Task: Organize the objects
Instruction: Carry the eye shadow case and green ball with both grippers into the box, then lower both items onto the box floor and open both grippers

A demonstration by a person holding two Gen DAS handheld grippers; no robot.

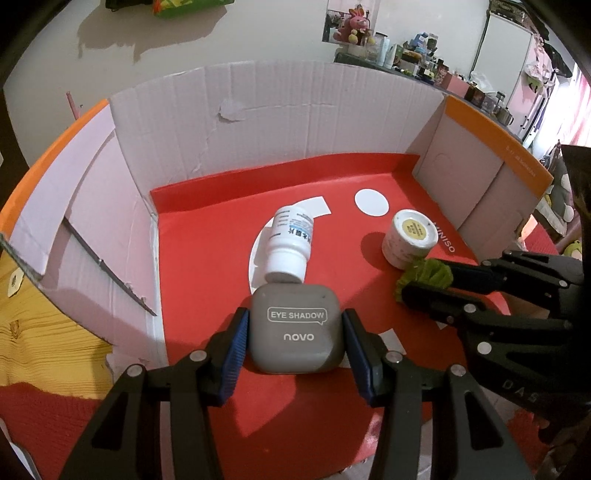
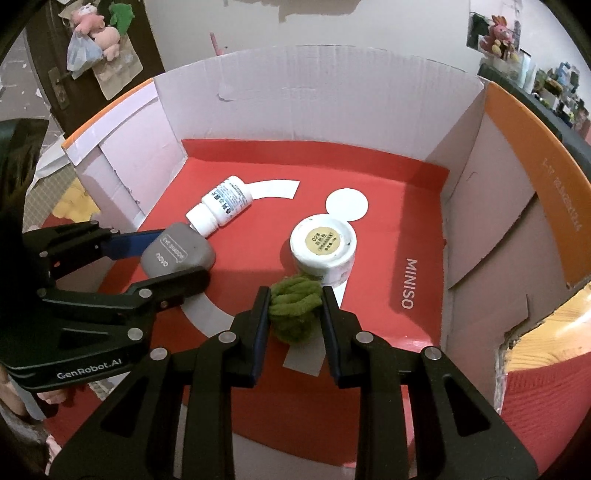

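Note:
My left gripper (image 1: 295,334) is shut on a grey case marked EYE SHADOW (image 1: 297,328), its blue pads pressing the case's two sides low over the red floor of a cardboard box (image 1: 258,110). From the right wrist view the left gripper (image 2: 173,254) and the case (image 2: 179,253) show at the left. A white bottle (image 1: 291,240) (image 2: 221,206) lies on its side, cap against the case's far edge. My right gripper (image 2: 293,314) is shut on a green fuzzy bundle (image 2: 293,306) (image 1: 424,275), right next to a white jar with a yellow label (image 2: 323,247) (image 1: 408,236).
White box walls (image 2: 314,96) with orange outer flaps (image 2: 532,177) enclose the red floor on three sides. Outside lie a yellow wooden surface (image 1: 48,332) and red knitted cloth (image 2: 535,398). A cluttered shelf (image 1: 417,59) stands behind, and plush toys (image 2: 96,33) hang on a door.

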